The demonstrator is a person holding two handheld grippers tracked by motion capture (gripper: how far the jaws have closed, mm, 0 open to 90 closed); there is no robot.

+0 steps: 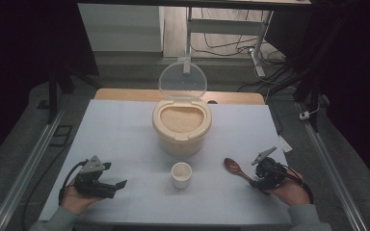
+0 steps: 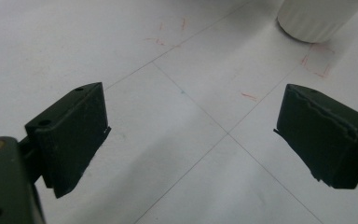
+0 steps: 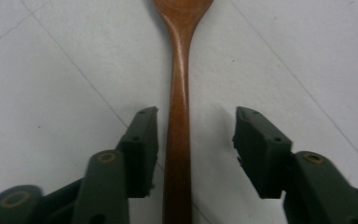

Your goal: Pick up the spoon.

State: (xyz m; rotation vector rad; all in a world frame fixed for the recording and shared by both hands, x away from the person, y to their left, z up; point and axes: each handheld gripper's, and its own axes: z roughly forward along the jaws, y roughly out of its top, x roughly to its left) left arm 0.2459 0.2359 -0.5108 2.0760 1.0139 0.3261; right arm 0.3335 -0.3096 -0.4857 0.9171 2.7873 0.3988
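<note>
Spoon (image 3: 179,140) pickup: we are straddling its handle with right claw (image 3: 196,140) spread, next pinching; left claw (image 2: 191,140) idling spread.

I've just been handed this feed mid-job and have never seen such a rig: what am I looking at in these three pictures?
A person holds a handheld two-jaw gripper in each hand. The high view looks down on a white table; the other two views come from cameras riding on each gripper. On the table stand a rice container with its clear lid flipped up, a small white cup and a wooden spoon. The left gripper is open over bare table, holding nothing. The right gripper straddles the spoon's handle, one jaw close beside it, the other apart. Nothing is gripped yet.
</note>
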